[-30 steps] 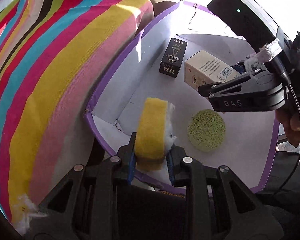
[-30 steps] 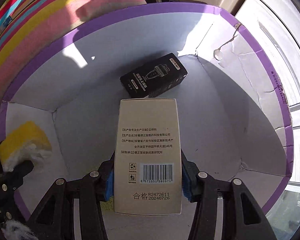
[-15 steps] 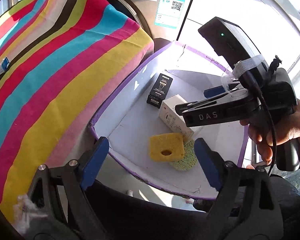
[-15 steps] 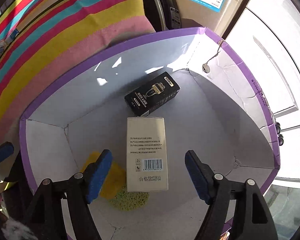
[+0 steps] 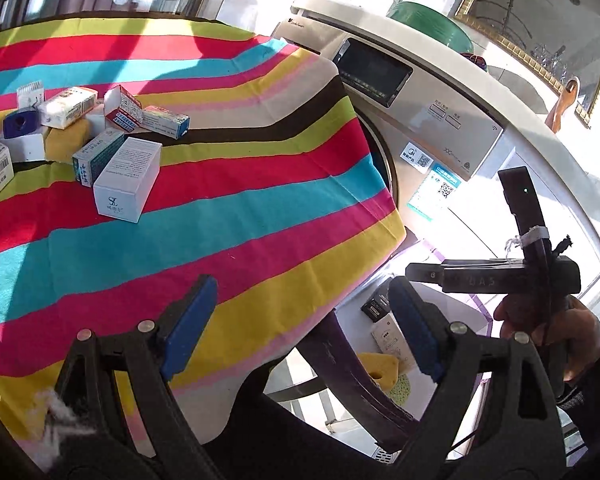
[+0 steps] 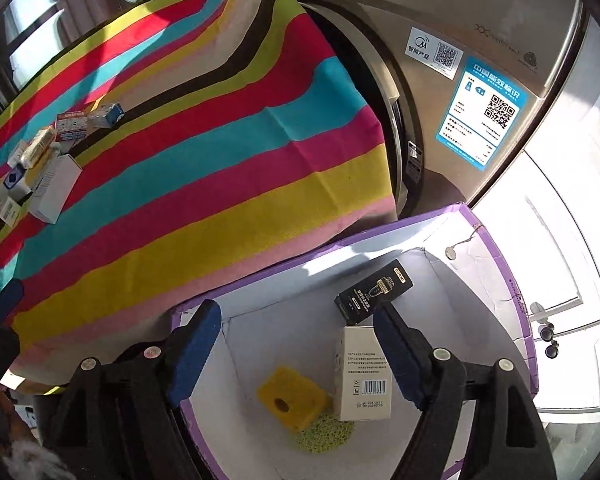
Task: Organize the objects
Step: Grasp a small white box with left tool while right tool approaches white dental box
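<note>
Both claws, left claw (image 5: 300,326) and right claw (image 6: 298,344), are hanging released and empty; you're risking toppling the box pile (image 5: 80,136) by swinging in fast.

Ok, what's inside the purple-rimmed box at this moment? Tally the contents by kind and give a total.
Contents of the purple-rimmed box, as seen from the right wrist view:
Cartons: 2, the black carton and the cream carton
Yellow sponge: 1
Round green scrub pad: 1
Total: 4
</note>
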Demonstrator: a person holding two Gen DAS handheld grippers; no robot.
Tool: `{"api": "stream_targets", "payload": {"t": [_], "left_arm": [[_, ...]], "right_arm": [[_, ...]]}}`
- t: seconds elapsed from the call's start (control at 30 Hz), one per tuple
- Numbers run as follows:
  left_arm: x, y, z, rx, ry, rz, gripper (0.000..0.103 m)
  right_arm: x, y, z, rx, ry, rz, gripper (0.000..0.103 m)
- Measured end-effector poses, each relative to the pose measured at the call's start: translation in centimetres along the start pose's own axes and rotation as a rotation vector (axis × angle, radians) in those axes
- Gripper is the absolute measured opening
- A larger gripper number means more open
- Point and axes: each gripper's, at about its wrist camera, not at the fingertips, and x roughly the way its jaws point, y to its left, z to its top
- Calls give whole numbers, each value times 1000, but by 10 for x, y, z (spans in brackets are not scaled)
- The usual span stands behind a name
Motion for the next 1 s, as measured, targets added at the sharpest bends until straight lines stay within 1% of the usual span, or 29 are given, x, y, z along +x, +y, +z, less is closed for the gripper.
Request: {"api": "stream_targets", "payload": {"t": [0.1, 0.27, 0.33, 0.43, 0.5, 0.57, 0.63, 0.67, 0.7, 0.77, 0.9, 0.93, 1.0], "left_arm": [[-23, 34, 3, -94, -55, 43, 89], [-68, 98, 10, -227, -165, 151, 89], [-85, 128, 14, -281, -201, 207, 89], [-104, 173, 27, -335, -226, 310, 89], [-114, 201, 39, -342, -240, 387, 88], [-120, 227, 56, -344, -239, 460, 83], [-119, 254, 74, -342, -219, 521, 79], [-116, 266, 83, -338, -205, 540, 78], [-110, 277, 92, -326, -178, 553, 78], [-92, 298, 107, -293, -98, 592, 77], [-54, 331, 124, -252, 45, 628, 77], [-45, 337, 127, -245, 79, 633, 77], [-31, 345, 131, -219, 118, 634, 77]], "right_arm": [[1, 24, 10, -40, -17, 32, 80], [7, 61, 25, -89, -31, 87, 80], [9, 74, 31, -103, -38, 106, 80], [13, 94, 40, -122, -41, 144, 80], [14, 109, 50, -140, -46, 175, 80], [11, 125, 64, -161, -68, 205, 80], [8, 144, 80, -186, -96, 225, 80], [6, 157, 91, -206, -113, 232, 80], [7, 165, 102, -228, -125, 235, 80], [10, 187, 127, -291, -144, 216, 80], [16, 239, 172, -452, -179, 205, 80], [18, 252, 182, -486, -182, 224, 80], [26, 277, 201, -535, -179, 254, 80]]}}
